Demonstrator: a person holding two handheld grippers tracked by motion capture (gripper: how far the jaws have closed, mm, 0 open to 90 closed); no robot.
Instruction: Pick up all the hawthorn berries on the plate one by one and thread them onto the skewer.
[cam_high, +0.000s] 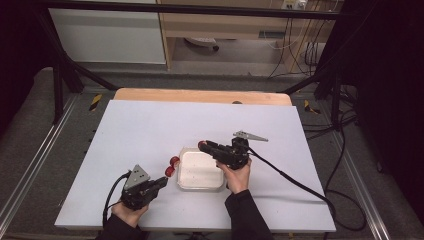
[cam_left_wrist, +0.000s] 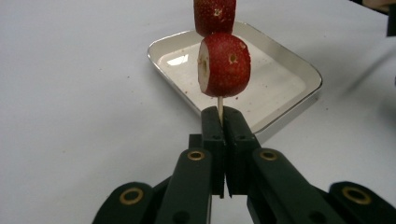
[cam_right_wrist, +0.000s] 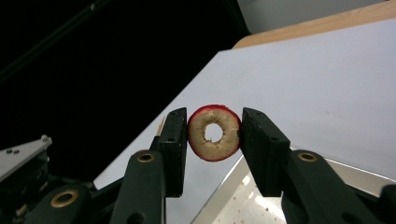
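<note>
1. Red fruit all round: my left gripper (cam_left_wrist: 221, 122) has its jaws clenched on a thin wooden skewer (cam_left_wrist: 220, 106) with two red fruit pieces (cam_left_wrist: 224, 64) threaded on it, one above the other.
2. From the high view, that left gripper (cam_high: 161, 182) sits near the front of the counter (cam_high: 140, 130), with the skewered fruit (cam_high: 172, 166) just off the left edge of the tray (cam_high: 201, 170).
3. My right gripper (cam_right_wrist: 214, 135) is grasping a cored fruit slice (cam_right_wrist: 214, 133), red skin around the rim, pale flesh, hole through the middle, pinched side to side between the two jaws.
4. In the high view the right gripper (cam_high: 204, 145) is holding that slice (cam_high: 201, 145) over the far edge of the tray, up off the counter.
5. Tray itself is a shallow white square dish, nothing whole in it, just some reddish specks on the bottom.
6. White sheet covers the counter, with a strip of bare wood (cam_high: 200, 96) showing at the far edge.
</note>
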